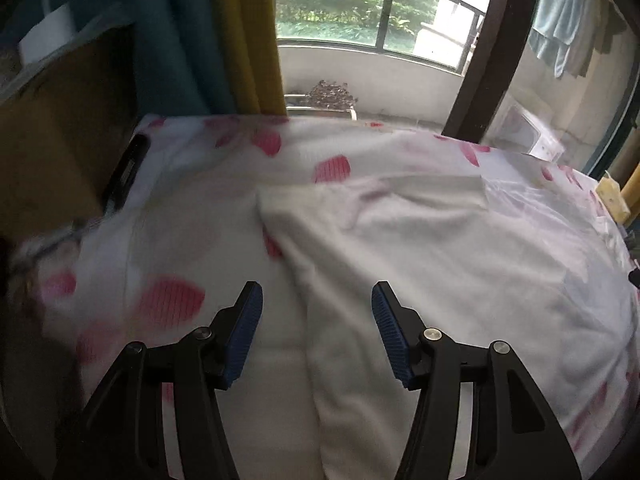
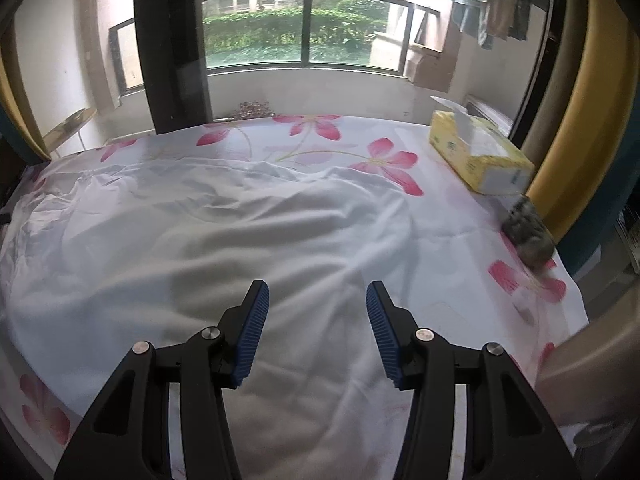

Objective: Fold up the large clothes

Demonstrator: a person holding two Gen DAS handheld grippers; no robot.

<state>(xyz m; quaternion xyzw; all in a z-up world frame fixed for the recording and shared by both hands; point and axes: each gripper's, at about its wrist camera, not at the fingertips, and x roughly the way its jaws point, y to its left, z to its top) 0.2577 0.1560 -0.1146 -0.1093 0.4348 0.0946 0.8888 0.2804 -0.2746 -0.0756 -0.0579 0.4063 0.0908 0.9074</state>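
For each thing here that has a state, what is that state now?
white garment: spread out, wrinkled, not yet folded
left gripper: open, fingers holding nothing
right gripper: open, fingers holding nothing
tissue box: open, one tissue sticking out
flowered sheet: lying under the garment

Tissue box (image 2: 480,156) crowds the bed's (image 2: 460,300) right edge.

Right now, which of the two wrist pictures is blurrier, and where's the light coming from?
Left wrist view: blurrier, the flowered sheet smeared at the left edge, the white garment soft. Right wrist view: sharper, the tissue box crisp, only the small grey object beside it blurred. Both: daylight from the window behind, straight edges bowed by the fisheye lens.
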